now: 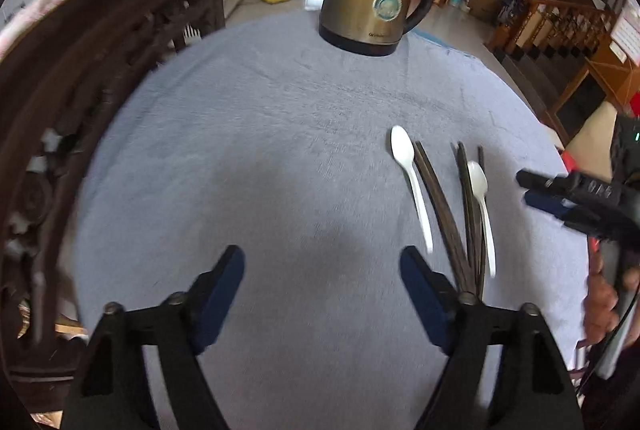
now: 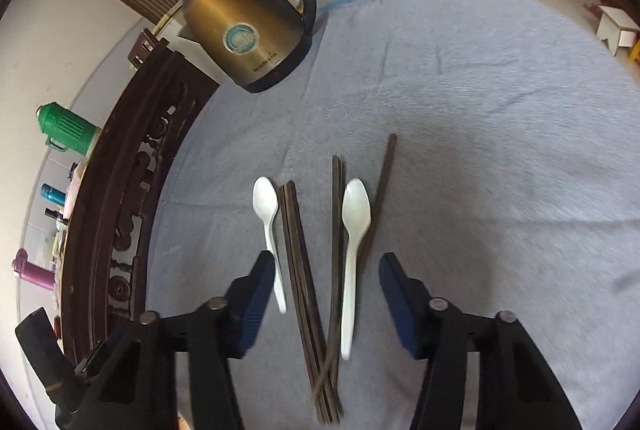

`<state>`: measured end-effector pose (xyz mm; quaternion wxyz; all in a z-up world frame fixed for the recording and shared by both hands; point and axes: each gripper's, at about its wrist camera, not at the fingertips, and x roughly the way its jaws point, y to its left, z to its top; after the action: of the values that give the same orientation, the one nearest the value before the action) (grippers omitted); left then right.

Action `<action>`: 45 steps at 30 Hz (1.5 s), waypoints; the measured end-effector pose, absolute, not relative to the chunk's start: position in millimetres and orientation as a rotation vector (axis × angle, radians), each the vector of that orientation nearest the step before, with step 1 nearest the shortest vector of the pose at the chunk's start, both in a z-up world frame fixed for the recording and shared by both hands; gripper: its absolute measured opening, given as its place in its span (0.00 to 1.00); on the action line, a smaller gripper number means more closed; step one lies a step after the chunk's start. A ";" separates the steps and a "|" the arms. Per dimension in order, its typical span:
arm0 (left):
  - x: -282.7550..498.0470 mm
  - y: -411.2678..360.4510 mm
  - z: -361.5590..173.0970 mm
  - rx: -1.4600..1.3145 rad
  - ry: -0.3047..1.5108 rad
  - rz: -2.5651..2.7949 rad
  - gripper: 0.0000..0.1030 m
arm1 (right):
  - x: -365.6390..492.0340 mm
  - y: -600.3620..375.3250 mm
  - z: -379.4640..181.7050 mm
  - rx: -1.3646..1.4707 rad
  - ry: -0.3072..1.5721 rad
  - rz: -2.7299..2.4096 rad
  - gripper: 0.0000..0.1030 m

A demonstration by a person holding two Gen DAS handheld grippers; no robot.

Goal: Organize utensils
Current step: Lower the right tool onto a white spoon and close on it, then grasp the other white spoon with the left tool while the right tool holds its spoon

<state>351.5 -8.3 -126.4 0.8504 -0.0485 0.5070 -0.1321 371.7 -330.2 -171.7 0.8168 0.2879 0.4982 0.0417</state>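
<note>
The right claw (image 2: pixel 327 304) is hanging open above the utensil cluster, nothing pressed between its blue pads, its jaws straddling the near ends of the dark chopsticks (image 2: pixel 308 306) and the right white spoon (image 2: pixel 352 250). The left white spoon (image 2: pixel 269 230) is lying just outside the left pad, touching or nearly touching it; the fisheye blur is making that contact hard to confirm. The left claw (image 1: pixel 322 294) is also standing open and empty, over bare cloth to the left of the cluster.

Risks from this position:
- The chopsticks are crossing one another at their near ends and fanning apart toward the far side. A closing grip here is likely catching several sticks plus the spoon handle together, not one item.
- The right spoon is lying on or against the sticks. Any lift of the sticks is probably tipping or dragging it.
- The left pad is sitting close enough to the left spoon to nudge it sideways on descent.
- The cloth is soft and piled; thin sticks are resting low in it, so pads may be skidding over them or pinching fabric.

The tabletop is carrying a pale blue-grey towel-like cloth (image 2: pixel 480 109) across nearly its whole surface. A brass-coloured electric kettle (image 2: pixel 244 33) is standing at the far side, well apart from the utensils. Dark carved wooden furniture (image 2: pixel 132 189) is bordering the left edge. Beyond are a glossy tiled floor, a wooden staircase (image 1: pixel 560 25) and cluttered shelving.
</note>
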 end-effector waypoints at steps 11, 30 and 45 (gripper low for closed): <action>463.3 -79.0 -172.2 -0.080 1.148 -0.264 0.74 | 422.4 -318.6 -220.7 0.499 1.148 0.005 0.17; 417.4 -93.8 -169.5 -0.049 1.043 -0.430 0.01 | 320.9 -356.6 -196.6 0.765 0.964 0.168 0.04; 365.6 -56.6 -136.2 -0.050 1.009 -0.375 0.33 | 200.1 -329.3 -136.1 0.885 0.656 0.212 0.04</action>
<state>365.6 -56.6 -136.2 0.8583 -0.0240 0.4805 -0.1785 200.1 -329.3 -136.1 0.8468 0.4198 0.3109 0.1003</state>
